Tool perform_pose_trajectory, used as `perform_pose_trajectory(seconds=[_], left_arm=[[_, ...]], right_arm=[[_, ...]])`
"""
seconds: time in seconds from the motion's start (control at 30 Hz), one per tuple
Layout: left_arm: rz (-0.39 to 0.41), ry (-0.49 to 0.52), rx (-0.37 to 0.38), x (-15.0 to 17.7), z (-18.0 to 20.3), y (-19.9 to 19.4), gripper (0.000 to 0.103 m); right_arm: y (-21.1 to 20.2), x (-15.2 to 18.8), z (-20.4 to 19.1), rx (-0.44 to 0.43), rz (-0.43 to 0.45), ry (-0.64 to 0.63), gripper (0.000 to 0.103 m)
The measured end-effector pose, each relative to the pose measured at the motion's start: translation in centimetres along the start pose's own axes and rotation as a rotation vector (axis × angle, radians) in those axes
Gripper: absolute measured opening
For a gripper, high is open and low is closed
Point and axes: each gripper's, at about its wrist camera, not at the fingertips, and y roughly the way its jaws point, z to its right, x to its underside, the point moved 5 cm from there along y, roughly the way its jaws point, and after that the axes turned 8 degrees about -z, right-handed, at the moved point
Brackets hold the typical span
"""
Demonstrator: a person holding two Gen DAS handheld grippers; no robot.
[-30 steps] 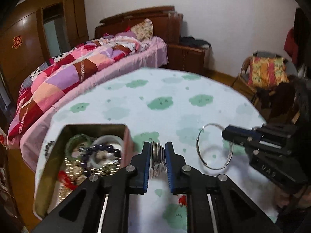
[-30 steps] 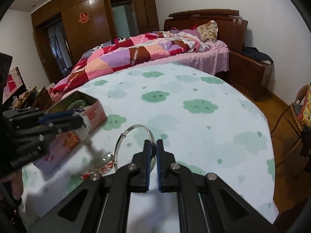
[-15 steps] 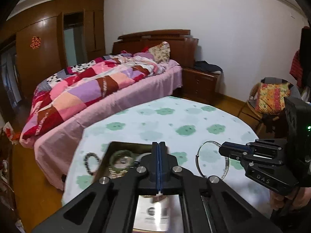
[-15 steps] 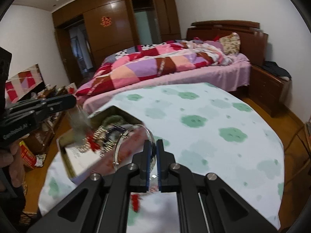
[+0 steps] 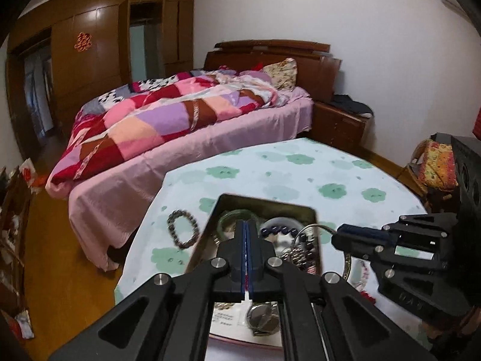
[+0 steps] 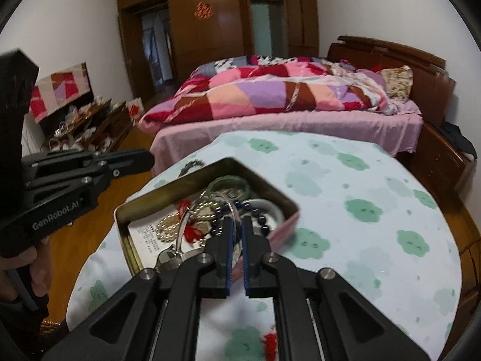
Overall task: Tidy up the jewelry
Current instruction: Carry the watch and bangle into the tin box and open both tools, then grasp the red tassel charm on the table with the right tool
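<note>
My right jaws (image 6: 236, 234) pinched on thin silver bangle (image 6: 207, 222), hanging over open tin (image 6: 168, 185) of jewelry on bench (image 6: 375, 225). Left jaws (image 5: 246, 240) squeezed together, nothing in them. Beaded bracelet (image 5: 183, 230) lying beside tin.

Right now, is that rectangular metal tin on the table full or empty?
Fairly full. The lidless rectangular metal tin holds a green bangle, dark bead bracelet, pearl strand and more.
</note>
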Motion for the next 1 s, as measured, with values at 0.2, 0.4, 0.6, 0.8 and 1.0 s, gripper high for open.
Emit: perform_pose_trajectory(seconds=[0.2,0.4,0.6,0.8,1.0], left_arm=[[0.002,-0.042,-0.06,1.1,-1.6,0.8,0.072],[-0.011,-0.062,-0.063,2.0,-2.4,1.1,0.075],[-0.042,0.001,-0.039,3.6,1.1,2.1,0.075],[-0.068,0.076,0.013,4.1,5.8,3.0,0.075],[-0.081,0.128,-0.008,4.3,7.7,3.6,0.075]], right_arm=[[3.7,-0.1,-2.3,-0.028,-0.084,-0.065,0.008],[3.1,0.6,-0.6,-0.046,-0.066,0.009,0.047],[-0.8,3.5,4.6,0.046,-0.036,0.126,0.047],[-0.4,7.6,7.2,0.086,-0.125,0.208,0.05],[1.7,8.0,6.4,0.092,-0.2,0.156,0.05]])
